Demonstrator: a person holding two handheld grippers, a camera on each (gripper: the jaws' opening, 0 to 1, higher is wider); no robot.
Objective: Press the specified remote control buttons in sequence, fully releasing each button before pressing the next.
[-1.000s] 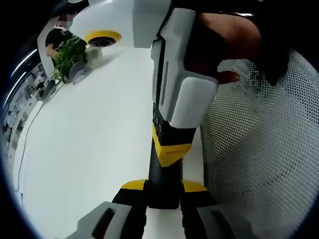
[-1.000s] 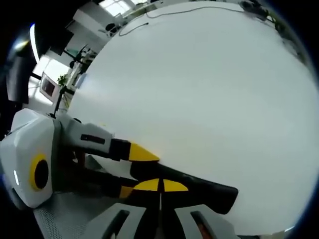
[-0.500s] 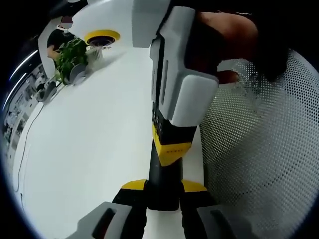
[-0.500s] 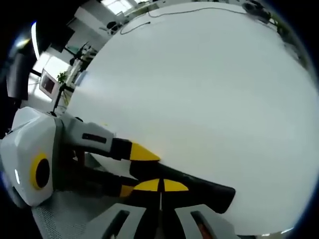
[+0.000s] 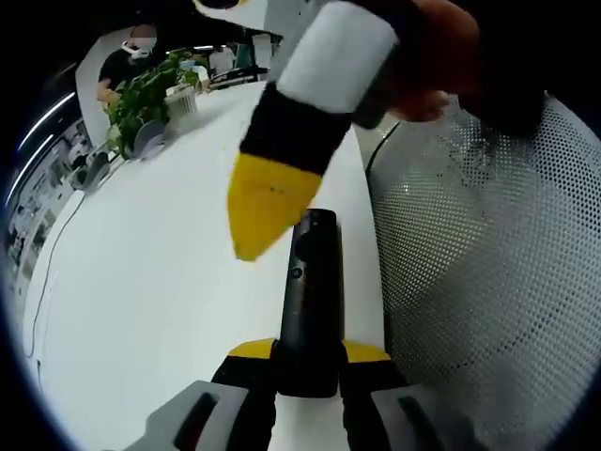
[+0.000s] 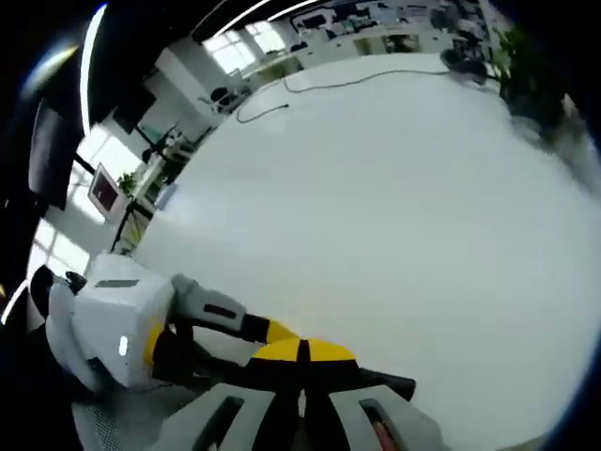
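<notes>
One black remote (image 5: 308, 301) pinched in left tongs (image 5: 308, 362) over white desk (image 5: 160, 282); right tongs (image 6: 300, 355) pressed together, yellow tip (image 5: 266, 202) hovering centre frame, perhaps untouching.

— What does the slim black plastic remote control (image 5: 310, 291) look like?
— A long, narrow bar with a rounded far end and small buttons down its upper face, too small to tell apart.
— Where is it?
— In the left gripper view its near end sits between the yellow-tipped jaws of the left gripper (image 5: 308, 362), and its body points away over the white desk (image 5: 160, 282), close to that desk's right edge.
— And in the right gripper view?
— A dark end (image 6: 390, 383) pokes out low down, by the desk's near edge.
— Flat or lifted?
— Cannot tell.
</notes>
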